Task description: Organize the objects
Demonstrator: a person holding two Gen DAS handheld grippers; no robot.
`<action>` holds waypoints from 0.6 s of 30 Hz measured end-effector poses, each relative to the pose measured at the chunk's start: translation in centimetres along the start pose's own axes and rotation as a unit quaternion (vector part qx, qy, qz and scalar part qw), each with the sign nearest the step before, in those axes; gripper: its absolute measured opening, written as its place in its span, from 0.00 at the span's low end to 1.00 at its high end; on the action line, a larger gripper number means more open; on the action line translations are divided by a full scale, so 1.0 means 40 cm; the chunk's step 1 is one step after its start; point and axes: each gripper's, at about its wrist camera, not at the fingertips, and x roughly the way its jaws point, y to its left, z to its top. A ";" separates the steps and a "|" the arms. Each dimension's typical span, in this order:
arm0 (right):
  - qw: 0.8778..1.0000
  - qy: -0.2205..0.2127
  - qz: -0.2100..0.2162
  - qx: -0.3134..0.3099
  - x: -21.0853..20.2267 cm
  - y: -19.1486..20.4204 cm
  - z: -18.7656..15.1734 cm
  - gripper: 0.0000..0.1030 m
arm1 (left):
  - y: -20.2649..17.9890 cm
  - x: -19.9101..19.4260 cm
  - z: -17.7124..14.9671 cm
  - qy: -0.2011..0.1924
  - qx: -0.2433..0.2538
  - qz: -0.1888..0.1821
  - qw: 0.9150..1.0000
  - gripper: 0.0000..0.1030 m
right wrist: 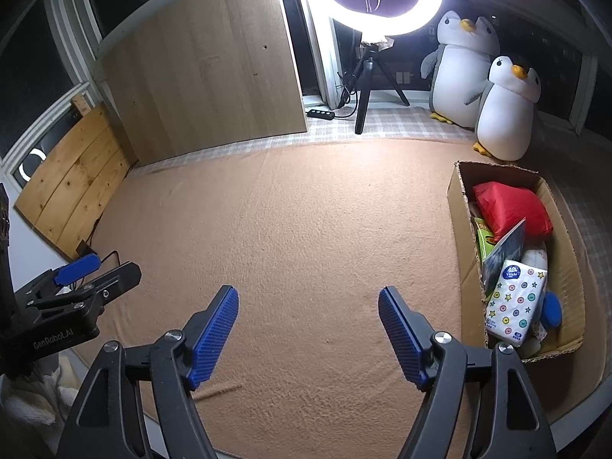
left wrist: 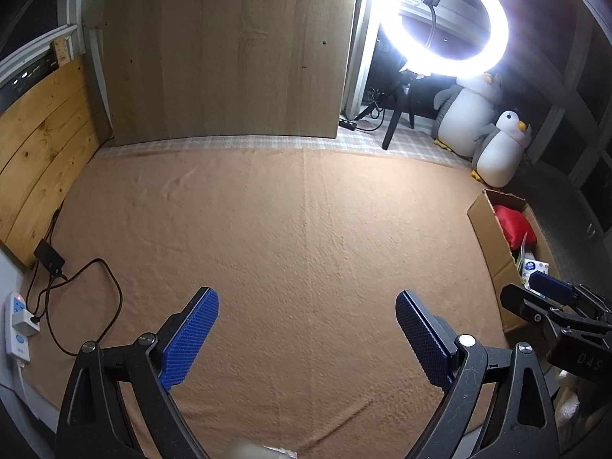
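A cardboard box (right wrist: 459, 206) stands at the right edge of the tan blanket (right wrist: 306, 222). Inside lie a red bag (right wrist: 512, 206), a star-printed tissue pack (right wrist: 516, 302), a blue round lid (right wrist: 552, 310) and a green packet (right wrist: 484, 237). My right gripper (right wrist: 308, 298) hovers open over bare blanket left of the box, nothing between its blue pads. My left gripper (left wrist: 306, 302) is also open and empty over the blanket. In the left wrist view the box (left wrist: 493, 237) and red bag (left wrist: 512, 225) sit at the right, with the right gripper's fingers (left wrist: 554, 290) in front.
Two plush penguins (right wrist: 505, 111) stand behind the box. A ring light (right wrist: 378, 0) on a tripod and a wooden board (right wrist: 206, 72) stand at the back. A power strip (left wrist: 17, 325), a black adapter (left wrist: 48, 256) and cables (left wrist: 88, 306) lie at the blanket's left edge.
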 end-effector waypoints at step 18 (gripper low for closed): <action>1.000 0.004 -0.002 -0.001 0.001 -0.002 -0.001 0.71 | -0.003 0.005 -0.004 0.002 0.000 0.007 1.000 0.93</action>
